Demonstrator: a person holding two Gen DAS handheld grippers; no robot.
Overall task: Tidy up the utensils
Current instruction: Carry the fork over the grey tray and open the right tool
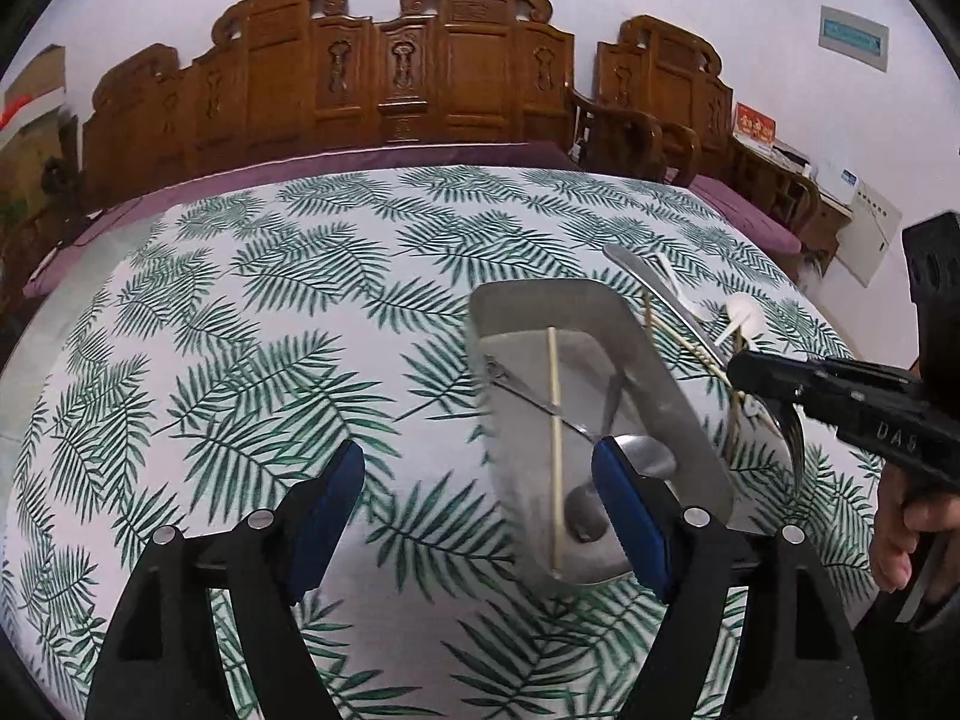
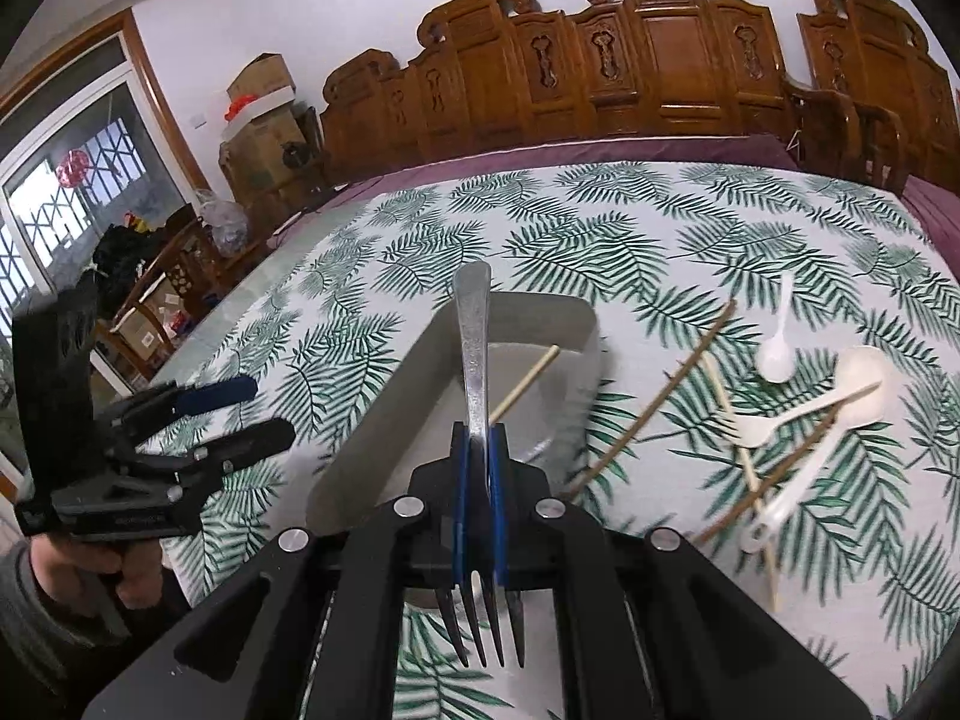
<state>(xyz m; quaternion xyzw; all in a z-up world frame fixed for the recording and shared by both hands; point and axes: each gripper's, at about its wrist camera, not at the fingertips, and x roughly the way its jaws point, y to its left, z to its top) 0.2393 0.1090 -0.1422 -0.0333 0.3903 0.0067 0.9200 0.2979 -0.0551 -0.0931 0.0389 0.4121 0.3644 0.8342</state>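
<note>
The right claw [image 2: 480, 450] is clenched on one fork [image 2: 474, 348] above one tray [image 2: 384, 420]; the left claw [image 1: 480, 480] gapes, released. Three white spoons [image 2: 777, 354] lie on the counter [image 2: 660, 228], their sticks blurred.

left tongs [image 1: 478, 495] gape wide; right tongs [image 2: 480, 450] are pinched together around a fork [image 2: 474, 348].

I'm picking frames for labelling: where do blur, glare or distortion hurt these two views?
Left wrist view: the fisheye bends the table edge, and the tray mirrors its contents, confusing the outlines. Right wrist view: the sticks and white spoons are smeared by motion, while the fork in the right hand-held gripper stays sharp; the window is bright.
</note>
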